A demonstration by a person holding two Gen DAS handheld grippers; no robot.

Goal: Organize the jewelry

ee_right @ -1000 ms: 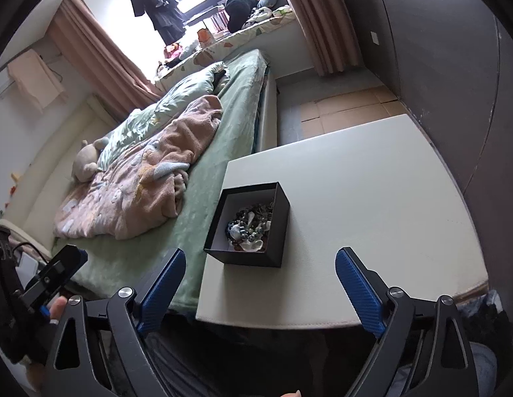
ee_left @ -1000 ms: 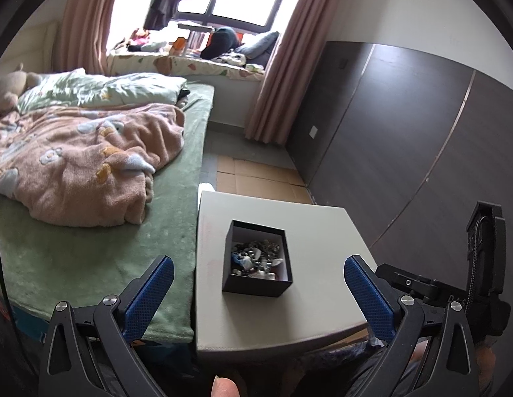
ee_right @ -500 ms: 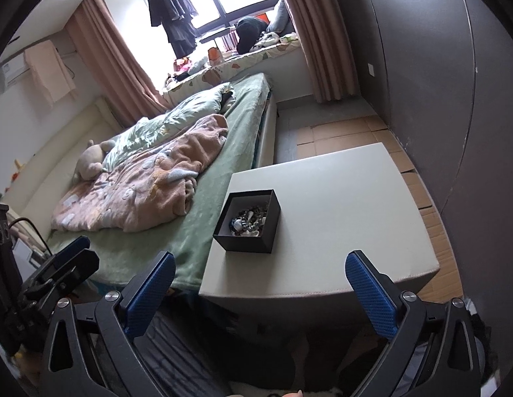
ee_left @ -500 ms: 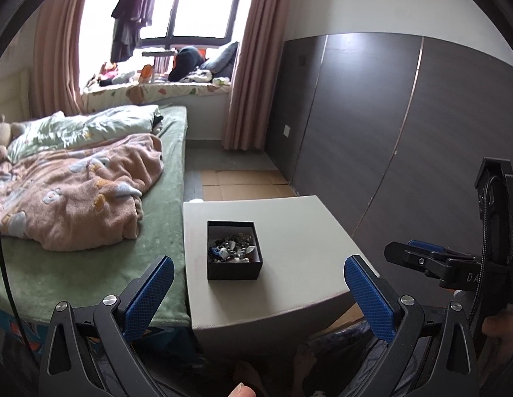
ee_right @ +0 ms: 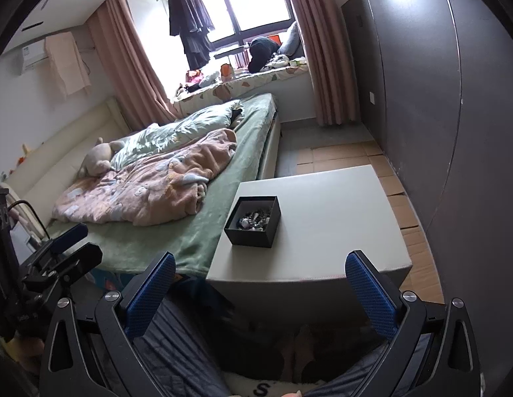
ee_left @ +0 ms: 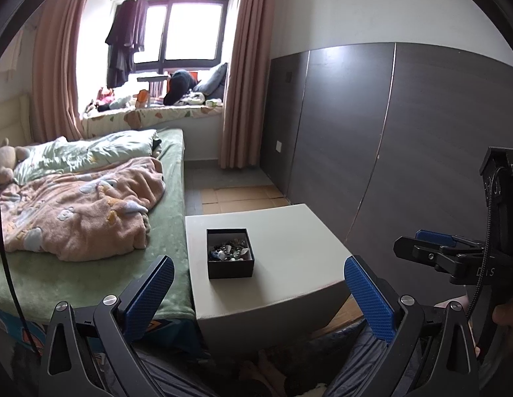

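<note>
Left wrist view, swept from left edge to right: green bed point(ee_left: 91, 274) at left, with pink blanket point(ee_left: 81, 211) bunched on top and pale green duvet point(ee_left: 87, 152) behind. Window point(ee_left: 177, 33) seen beyond, framed by pink curtains point(ee_left: 243, 76), dark garments point(ee_left: 127, 43) hung on its rail. Left gripper point(ee_left: 259, 284) recorded with jaws spread wide, nothing between the blue pads point(ee_left: 150, 291), held back from and above the table edge. White table point(ee_left: 289, 231) placed just beside the bed. Black box point(ee_left: 230, 254) positioned on the table's left half, near the bed side, upright and open-topped, holding a heap of mixed jewelry point(ee_left: 228, 250); individual pieces too small to identify. Dark panelled wall point(ee_left: 405, 125) at right. Right gripper seen side-on at the far right edge, well apart from the box.

Right wrist view, same order: left gripper visible at lower left, beside the bed point(ee_right: 177, 241). Plush toy point(ee_right: 97, 162) lying near the cream headboard point(ee_right: 58, 158). Right gripper point(ee_right: 259, 284) likewise noted fully apart, empty, pads point(ee_right: 372, 294) clear of all objects, over the person's striped trousers point(ee_right: 177, 340). Box point(ee_right: 253, 221) located at the table's point(ee_right: 339, 218) near-left corner, jewelry point(ee_right: 254, 220) inside. Cardboard sheets point(ee_right: 402, 205) laid on the floor between table and wall point(ee_right: 421, 82).
</note>
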